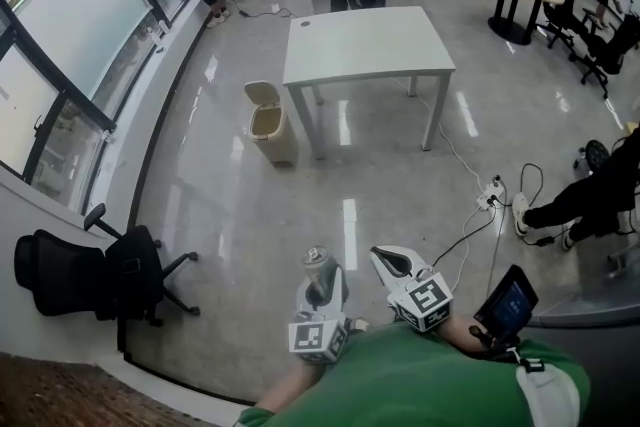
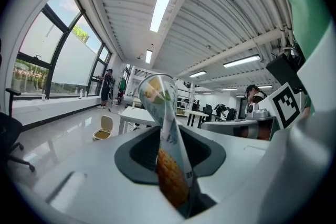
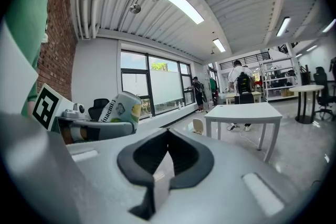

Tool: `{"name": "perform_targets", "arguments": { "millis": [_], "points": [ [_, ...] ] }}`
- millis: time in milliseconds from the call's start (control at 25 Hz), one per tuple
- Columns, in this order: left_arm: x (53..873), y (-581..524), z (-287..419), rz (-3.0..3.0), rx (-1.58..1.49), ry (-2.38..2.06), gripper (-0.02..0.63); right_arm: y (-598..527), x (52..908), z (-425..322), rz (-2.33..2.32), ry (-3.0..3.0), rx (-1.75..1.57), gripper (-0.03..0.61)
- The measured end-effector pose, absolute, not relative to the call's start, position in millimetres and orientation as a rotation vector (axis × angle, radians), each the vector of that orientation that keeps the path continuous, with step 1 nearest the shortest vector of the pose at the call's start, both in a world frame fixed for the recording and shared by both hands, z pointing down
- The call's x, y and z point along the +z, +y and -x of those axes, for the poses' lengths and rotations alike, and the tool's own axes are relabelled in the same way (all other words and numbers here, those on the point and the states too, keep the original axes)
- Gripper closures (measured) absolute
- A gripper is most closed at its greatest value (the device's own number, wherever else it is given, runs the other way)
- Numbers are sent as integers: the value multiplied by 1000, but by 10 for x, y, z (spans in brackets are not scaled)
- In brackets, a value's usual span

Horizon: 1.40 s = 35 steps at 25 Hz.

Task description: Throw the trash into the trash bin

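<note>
The task is barely under way. The left gripper (image 1: 320, 293) has its jaws grasping one crumpled yellow-and-white snack packet (image 2: 167, 149), held upright. The one beige trash bin (image 1: 268, 120), lid up, stands well apart on the floor beside the white bench (image 1: 365, 40). Carrying and dropping remain, I judge. The right gripper (image 1: 392, 265) is clenched, with nothing recognisable held.

- floor (image 1: 230, 215): super glossy, polished stone look, ceiling lights mirror right off it
- table (image 1: 365, 40): smooth matt white top
- trash bin (image 1: 280, 147): smooth beige plastic
- snack pack (image 2: 167, 136): shiny printed wrap, creased
- brick wall (image 3: 55, 55): rough red brick
</note>
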<state>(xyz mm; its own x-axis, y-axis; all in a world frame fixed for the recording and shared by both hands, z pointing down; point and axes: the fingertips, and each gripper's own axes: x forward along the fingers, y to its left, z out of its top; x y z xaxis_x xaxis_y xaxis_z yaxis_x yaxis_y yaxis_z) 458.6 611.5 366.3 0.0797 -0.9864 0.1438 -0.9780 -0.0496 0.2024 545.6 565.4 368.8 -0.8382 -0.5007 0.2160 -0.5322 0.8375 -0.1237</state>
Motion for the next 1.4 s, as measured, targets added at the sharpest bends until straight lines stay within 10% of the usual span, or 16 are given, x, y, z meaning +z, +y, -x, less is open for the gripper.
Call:
{"name": "perform_targets", "arguments": {
  "millis": [1400],
  "points": [
    [3731,6147,-3339,-1949,-123,-2106,506,5589,3795,-4064,-545,-2884,251,575]
  ]
}}
